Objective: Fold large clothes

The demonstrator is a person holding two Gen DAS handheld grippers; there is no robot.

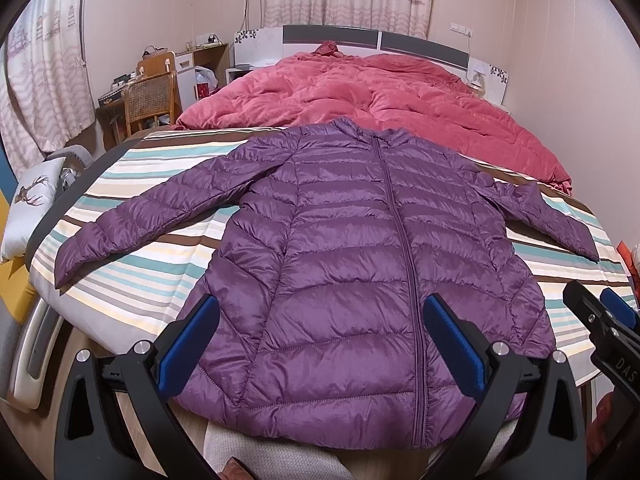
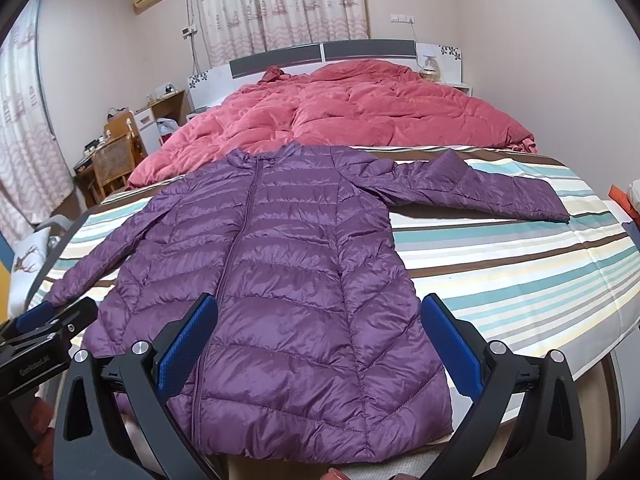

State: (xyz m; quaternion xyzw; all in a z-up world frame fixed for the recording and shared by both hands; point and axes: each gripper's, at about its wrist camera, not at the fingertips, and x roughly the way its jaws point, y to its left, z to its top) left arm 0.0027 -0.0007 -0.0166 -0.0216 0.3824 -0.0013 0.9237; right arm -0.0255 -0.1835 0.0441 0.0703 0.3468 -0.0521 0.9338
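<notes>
A purple quilted down jacket (image 1: 352,248) lies flat and zipped on the striped sheet (image 1: 152,272), front up, collar away from me, both sleeves spread out. Its hem hangs at the bed's near edge. My left gripper (image 1: 320,312) hovers open above the hem, left of the zipper, holding nothing. In the right wrist view the same jacket (image 2: 296,264) fills the middle, and my right gripper (image 2: 318,312) stands open over the hem's right half, empty. Each gripper shows at the edge of the other's view: the right gripper (image 1: 600,312), the left gripper (image 2: 48,316).
A rumpled red duvet (image 1: 360,92) covers the far half of the bed up to the headboard (image 1: 340,36). A wooden chair (image 1: 148,100) and desk stand at the left wall, a deer-print cushion (image 1: 32,208) left of the bed. The striped sheet (image 2: 520,264) lies bare on the right.
</notes>
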